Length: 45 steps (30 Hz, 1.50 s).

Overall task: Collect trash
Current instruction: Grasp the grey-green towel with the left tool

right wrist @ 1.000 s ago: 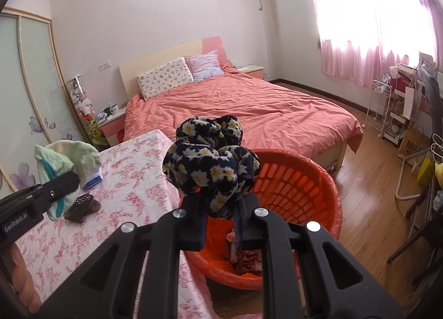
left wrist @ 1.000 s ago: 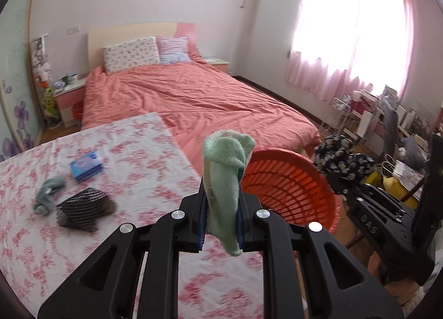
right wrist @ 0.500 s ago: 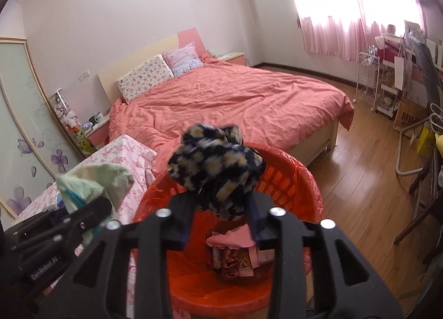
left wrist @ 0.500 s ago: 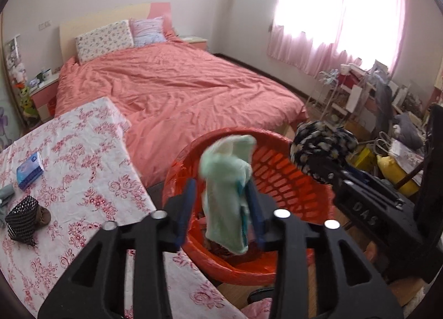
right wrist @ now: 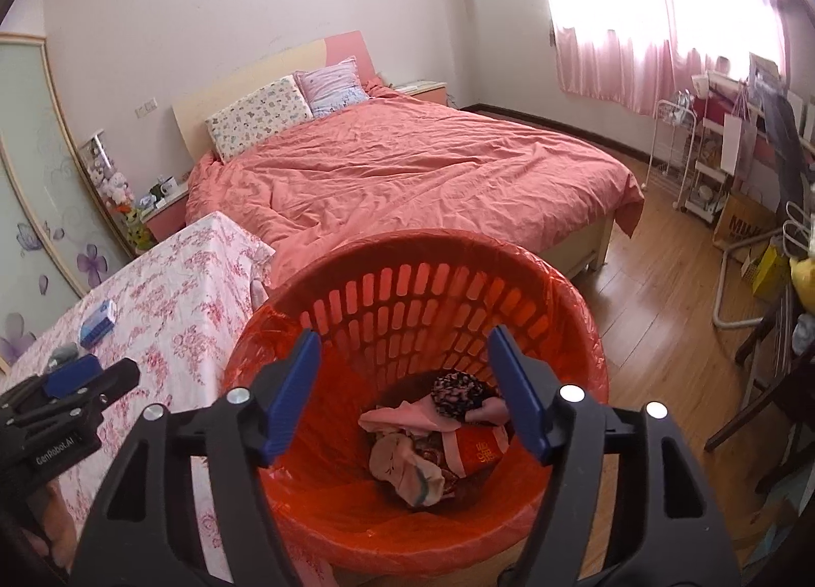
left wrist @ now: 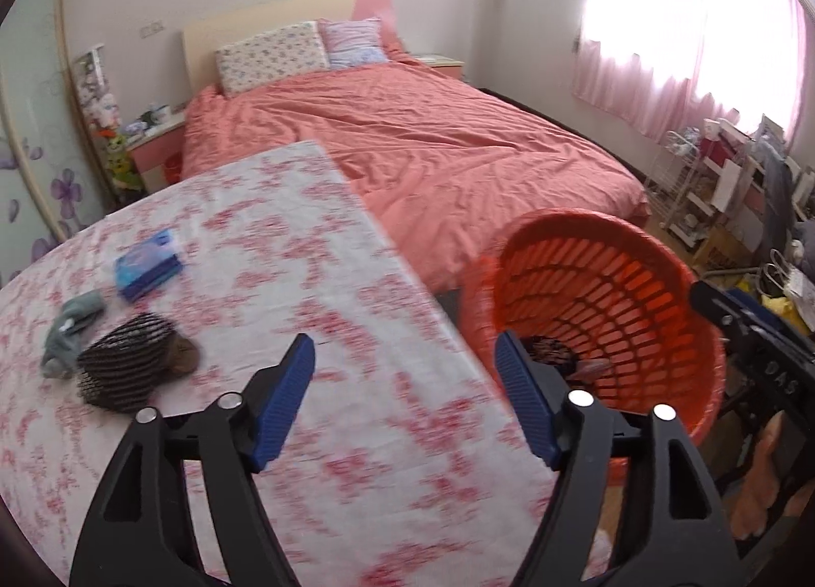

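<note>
My left gripper (left wrist: 405, 401) is open and empty over the edge of the floral table (left wrist: 316, 281), just left of the orange basket (left wrist: 601, 250). My right gripper (right wrist: 405, 391) is open and empty above the orange basket (right wrist: 417, 256). The dark daisy-print bundle (right wrist: 453, 393) and a pale cloth (right wrist: 407, 467) lie among other items at the basket's bottom. On the table lie a black striped bundle (left wrist: 125, 368), a grey-green sock (left wrist: 71, 324) and a blue packet (left wrist: 145, 266). The left gripper also shows at the left in the right wrist view (right wrist: 76, 383).
A bed with a coral cover (left wrist: 458, 154) stands behind the table and basket. A nightstand with toys (left wrist: 137, 138) is at the far left. Racks and clutter (right wrist: 723, 169) line the right wall under the pink curtains. Wooden floor (right wrist: 662, 281) lies right of the basket.
Both grippers opened. The green cloth left my left gripper and the daisy-print bundle left my right gripper and fell into the basket. The left gripper swung back left toward the table.
</note>
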{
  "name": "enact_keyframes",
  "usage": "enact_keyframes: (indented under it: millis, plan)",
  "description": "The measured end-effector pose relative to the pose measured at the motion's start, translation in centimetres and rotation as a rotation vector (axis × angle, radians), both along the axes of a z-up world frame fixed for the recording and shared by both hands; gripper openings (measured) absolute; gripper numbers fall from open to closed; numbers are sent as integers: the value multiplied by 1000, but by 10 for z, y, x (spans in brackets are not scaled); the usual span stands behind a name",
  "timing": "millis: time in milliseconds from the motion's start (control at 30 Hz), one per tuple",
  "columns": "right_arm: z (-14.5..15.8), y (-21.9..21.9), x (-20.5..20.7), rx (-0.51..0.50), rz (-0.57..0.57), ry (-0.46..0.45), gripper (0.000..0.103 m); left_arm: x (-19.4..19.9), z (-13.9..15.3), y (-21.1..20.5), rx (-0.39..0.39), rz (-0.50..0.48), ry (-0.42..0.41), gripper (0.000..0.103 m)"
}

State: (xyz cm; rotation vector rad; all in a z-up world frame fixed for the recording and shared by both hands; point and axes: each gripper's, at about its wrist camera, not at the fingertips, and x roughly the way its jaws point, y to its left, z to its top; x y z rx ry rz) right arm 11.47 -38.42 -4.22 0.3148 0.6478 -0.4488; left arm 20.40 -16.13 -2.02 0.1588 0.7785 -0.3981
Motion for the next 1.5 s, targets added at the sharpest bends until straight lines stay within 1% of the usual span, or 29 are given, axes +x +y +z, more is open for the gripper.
enact_keyframes:
  millis: [200,333,433,500,567,633,733,833,900,933,967,1000,1033,1100,1133,1233,1300,1400,1467,1500]
  plan:
    - [7,38,9,-49,61,23,72,14,-4,72,35,128,2,75]
    - [5,67,20,-62,119,43,73,32,-8,130,52,263,-2,75]
    - [2,90,29,-68,166,53,73,50,-9,177,46,378,-11,75]
    - [-2,105,36,-58,201,62,73,62,-10,201,36,442,-9,75]
    - [-6,114,41,-50,225,70,73,73,-14,216,24,482,2,75]
    - [-10,125,48,-42,248,80,73,86,-19,225,4,488,26,75]
    - [-14,140,57,-38,279,94,73,102,-26,226,-11,479,53,74]
    - [-15,150,63,-36,304,103,73,113,-31,226,-9,462,60,71]
    - [-16,156,67,-35,317,107,73,121,-36,225,-11,441,80,66]
    - [-16,159,69,-34,322,109,73,126,-39,223,8,434,88,59]
    - [-16,163,71,-31,329,112,73,131,-43,224,32,436,94,49]
    - [-16,166,73,-29,336,114,73,136,-46,225,50,441,103,43]
    - [-16,169,74,-27,342,114,73,137,-49,228,50,446,114,31]
    - [-16,176,77,-23,360,115,73,136,-49,238,31,463,122,21]
    - [-16,180,78,-22,372,113,73,132,-48,247,29,470,129,19]
    - [-15,196,84,-14,409,109,73,113,-44,268,63,492,114,18]
    - [-16,209,89,1,436,110,71,95,-43,285,73,497,111,18]
    - [-18,236,101,31,493,118,65,65,-46,314,106,528,109,19]
    - [-19,252,109,38,524,124,60,53,-49,325,117,541,111,20]
    - [-19,264,115,43,545,128,56,47,-50,331,117,546,98,20]
